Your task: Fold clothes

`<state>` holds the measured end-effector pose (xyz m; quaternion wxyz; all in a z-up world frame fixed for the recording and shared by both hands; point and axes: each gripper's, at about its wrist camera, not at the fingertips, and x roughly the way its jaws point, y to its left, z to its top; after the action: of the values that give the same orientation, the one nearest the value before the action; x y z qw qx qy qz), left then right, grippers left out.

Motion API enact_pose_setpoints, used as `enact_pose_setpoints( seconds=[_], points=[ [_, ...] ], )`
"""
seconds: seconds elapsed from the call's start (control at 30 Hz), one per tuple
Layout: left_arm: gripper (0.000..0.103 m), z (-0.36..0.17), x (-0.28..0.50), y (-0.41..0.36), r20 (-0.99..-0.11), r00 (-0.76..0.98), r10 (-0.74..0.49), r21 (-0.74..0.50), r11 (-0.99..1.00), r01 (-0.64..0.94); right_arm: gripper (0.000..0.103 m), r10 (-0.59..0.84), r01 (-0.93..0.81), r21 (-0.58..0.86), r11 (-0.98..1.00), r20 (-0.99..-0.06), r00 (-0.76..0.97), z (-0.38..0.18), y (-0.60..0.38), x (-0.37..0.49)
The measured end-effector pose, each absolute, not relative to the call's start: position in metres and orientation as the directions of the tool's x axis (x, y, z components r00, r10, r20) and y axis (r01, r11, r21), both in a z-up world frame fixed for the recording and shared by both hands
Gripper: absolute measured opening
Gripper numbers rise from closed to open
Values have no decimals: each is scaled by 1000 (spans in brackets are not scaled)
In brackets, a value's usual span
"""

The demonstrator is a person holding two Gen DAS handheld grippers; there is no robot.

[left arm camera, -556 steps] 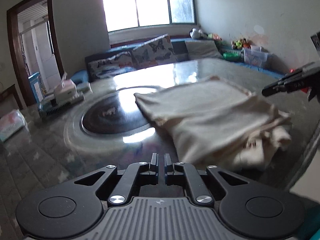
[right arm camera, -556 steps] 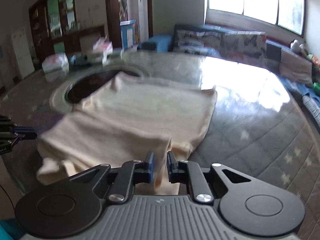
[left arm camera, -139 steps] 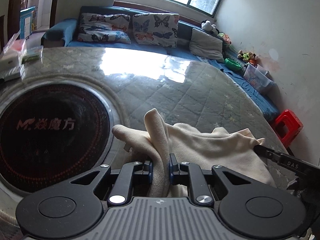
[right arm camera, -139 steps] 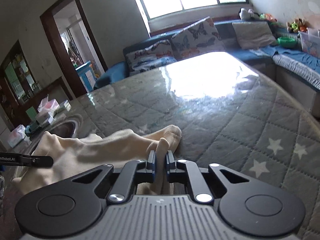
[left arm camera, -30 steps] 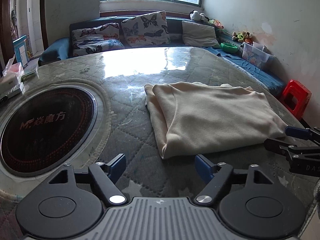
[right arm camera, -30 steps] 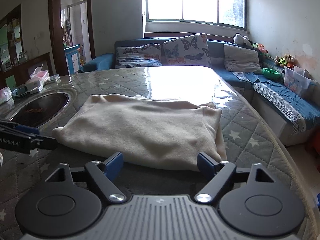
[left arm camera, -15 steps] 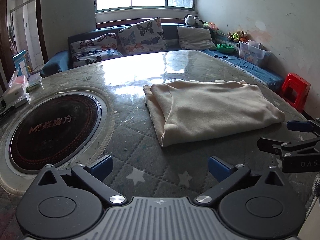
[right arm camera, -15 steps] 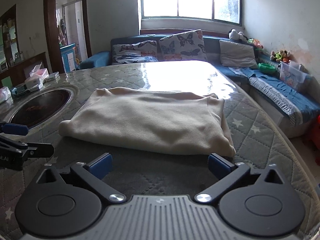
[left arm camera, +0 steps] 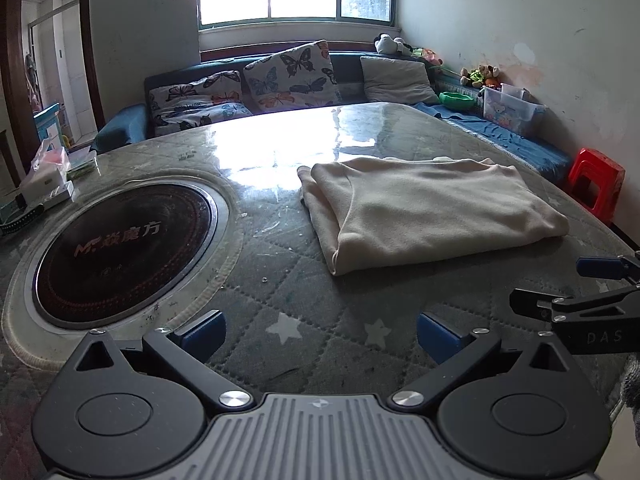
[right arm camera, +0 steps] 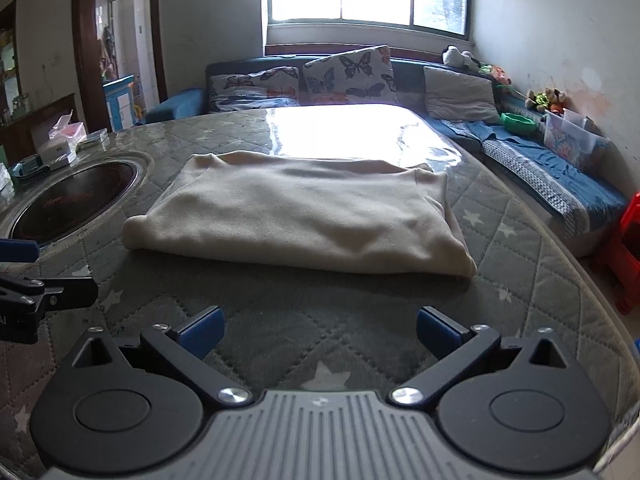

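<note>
A cream garment [left arm camera: 428,212] lies folded into a flat rectangle on the quilted table top; it also shows in the right wrist view [right arm camera: 304,220]. My left gripper [left arm camera: 320,336] is open and empty, near the table's front edge, short of the garment. My right gripper [right arm camera: 318,332] is open and empty, also back from the garment's near edge. The right gripper shows at the right edge of the left wrist view [left arm camera: 576,292], and the left gripper at the left edge of the right wrist view [right arm camera: 44,276].
A round black cooktop [left arm camera: 120,248] is set into the table [left arm camera: 280,320] on the left. Boxes and tissues [left arm camera: 48,176] stand at the far left. A blue sofa with butterfly cushions [left arm camera: 288,76] runs behind. A red stool [left arm camera: 596,188] stands at the right.
Both grippers let go of the folded garment, opened wide and drew back toward the table's near edge. The garment stays flat on the table.
</note>
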<state>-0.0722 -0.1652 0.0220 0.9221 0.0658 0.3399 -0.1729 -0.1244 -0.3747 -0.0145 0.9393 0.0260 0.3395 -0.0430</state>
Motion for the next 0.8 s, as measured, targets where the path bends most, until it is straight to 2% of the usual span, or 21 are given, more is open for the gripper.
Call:
enact_pose_setpoints(
  seconds=[0.8],
  points=[
    [103, 12, -103, -167, -659, 704, -266, 10, 932, 362, 103, -83, 127, 26, 992, -627, 775, -12, -367, -145]
  ],
)
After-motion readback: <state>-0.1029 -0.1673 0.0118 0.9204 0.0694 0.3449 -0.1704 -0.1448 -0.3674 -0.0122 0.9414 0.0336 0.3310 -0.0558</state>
